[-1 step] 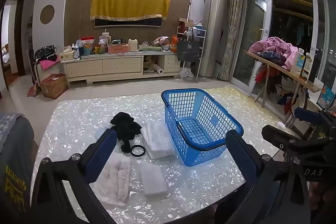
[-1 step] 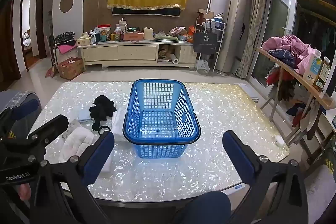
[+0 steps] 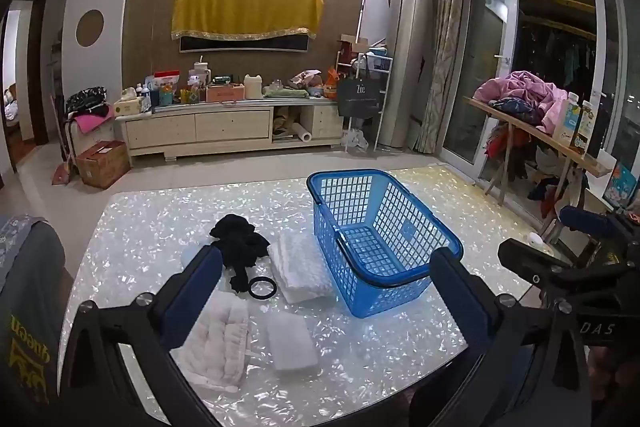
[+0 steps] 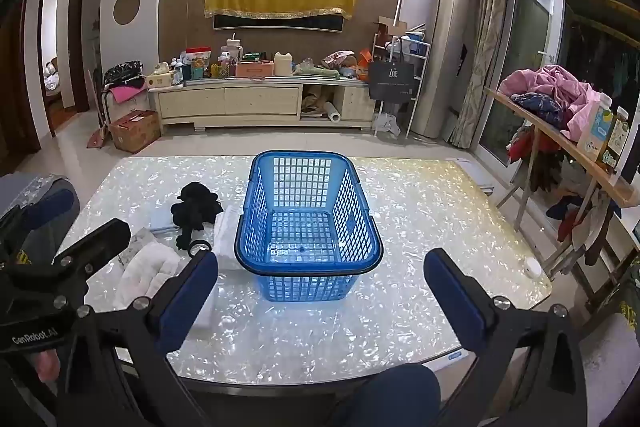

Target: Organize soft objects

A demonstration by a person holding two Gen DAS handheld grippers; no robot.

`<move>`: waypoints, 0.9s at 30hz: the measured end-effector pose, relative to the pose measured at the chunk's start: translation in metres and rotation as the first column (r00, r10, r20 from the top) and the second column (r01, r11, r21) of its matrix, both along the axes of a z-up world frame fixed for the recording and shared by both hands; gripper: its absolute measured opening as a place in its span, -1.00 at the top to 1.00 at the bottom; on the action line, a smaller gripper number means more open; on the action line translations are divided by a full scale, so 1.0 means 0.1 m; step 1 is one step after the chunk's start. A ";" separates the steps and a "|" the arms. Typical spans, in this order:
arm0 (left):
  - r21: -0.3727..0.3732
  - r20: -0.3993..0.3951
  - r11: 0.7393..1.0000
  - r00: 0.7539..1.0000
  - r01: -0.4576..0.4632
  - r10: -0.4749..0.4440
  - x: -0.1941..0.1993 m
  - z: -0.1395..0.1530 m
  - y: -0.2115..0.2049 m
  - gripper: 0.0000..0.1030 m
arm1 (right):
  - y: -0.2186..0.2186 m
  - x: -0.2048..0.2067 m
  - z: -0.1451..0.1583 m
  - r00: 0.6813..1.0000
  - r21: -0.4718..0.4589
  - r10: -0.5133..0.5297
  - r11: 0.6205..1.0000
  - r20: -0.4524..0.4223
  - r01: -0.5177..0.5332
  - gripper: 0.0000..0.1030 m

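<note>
Both the left gripper [image 3: 326, 259] and the right gripper [image 4: 320, 263] hover wide open and hold nothing, above the near edge of the table [image 4: 420, 195]. The empty blue basket [image 4: 308, 211] stands mid-table, bare tabletop to its right. Just left of it lie the black cloth [image 3: 240, 243], white towels [image 3: 300, 267] and a black ring [image 3: 262, 287].

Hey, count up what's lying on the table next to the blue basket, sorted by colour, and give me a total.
White cloths: 3 – quilted one, folded one, one by the basket
Black: 2 – cloth, ring
Total: 5, not counting something pale half hidden under the black cloth.
</note>
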State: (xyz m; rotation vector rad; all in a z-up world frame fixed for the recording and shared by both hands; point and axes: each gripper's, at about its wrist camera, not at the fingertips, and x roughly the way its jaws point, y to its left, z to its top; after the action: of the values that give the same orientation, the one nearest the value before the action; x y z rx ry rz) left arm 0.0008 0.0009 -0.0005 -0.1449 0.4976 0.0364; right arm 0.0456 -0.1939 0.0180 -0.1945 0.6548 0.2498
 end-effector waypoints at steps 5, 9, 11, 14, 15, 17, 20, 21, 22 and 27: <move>0.020 0.011 1.000 1.000 0.002 -0.002 -0.01 -0.02 -0.02 -1.00 | 0.00 -0.01 0.00 1.000 0.002 0.002 1.000 -0.001 -0.002 -1.00; 0.018 0.008 1.000 1.000 0.001 -0.002 -0.01 0.02 -0.04 -1.00 | 0.00 -0.04 0.00 1.000 -0.001 0.006 1.000 0.008 -0.006 -1.00; 0.016 0.015 1.000 1.000 0.003 -0.004 -0.02 0.01 -0.04 -1.00 | 0.06 -0.07 0.01 1.000 -0.001 0.005 1.000 0.016 -0.005 -1.00; 0.019 0.016 1.000 1.000 0.005 -0.006 -0.03 0.02 -0.06 -1.00 | -0.02 -0.05 0.05 1.000 0.017 0.004 1.000 0.007 -0.004 -1.00; 0.023 0.016 1.000 1.000 0.010 -0.010 -0.05 0.06 -0.08 -1.00 | -0.02 -0.04 0.05 1.000 0.018 0.004 1.000 0.006 -0.004 -1.00; 0.026 0.015 1.000 1.000 0.012 -0.013 -0.06 0.07 -0.09 -1.00 | 0.00 -0.04 0.06 1.000 0.019 0.003 1.000 0.007 -0.004 -1.00; 0.028 0.016 1.000 1.000 0.013 -0.014 -0.06 0.08 -0.09 -1.00 | -0.02 -0.06 0.03 1.000 0.028 0.004 1.000 0.009 -0.004 -1.00; 0.027 0.017 1.000 1.000 0.013 -0.014 -0.06 0.08 -0.10 -1.00 | -0.02 -0.07 0.03 1.000 0.029 0.003 1.000 0.008 -0.004 -1.00; 0.027 0.016 1.000 1.000 0.014 -0.015 -0.06 0.09 -0.10 -1.00 | -0.03 -0.07 0.03 1.000 0.031 0.004 0.999 0.008 -0.004 -1.00; 0.029 0.015 0.999 1.000 0.014 -0.015 -0.07 0.09 -0.11 -1.00 | -0.05 -0.08 0.04 1.000 0.034 0.004 0.999 0.005 -0.004 -1.00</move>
State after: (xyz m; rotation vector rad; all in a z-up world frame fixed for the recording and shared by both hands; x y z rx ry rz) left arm -0.0060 -0.0101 0.0089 -0.1132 0.4826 0.0283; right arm 0.0378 -0.1987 0.0217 -0.1636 0.6450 0.2642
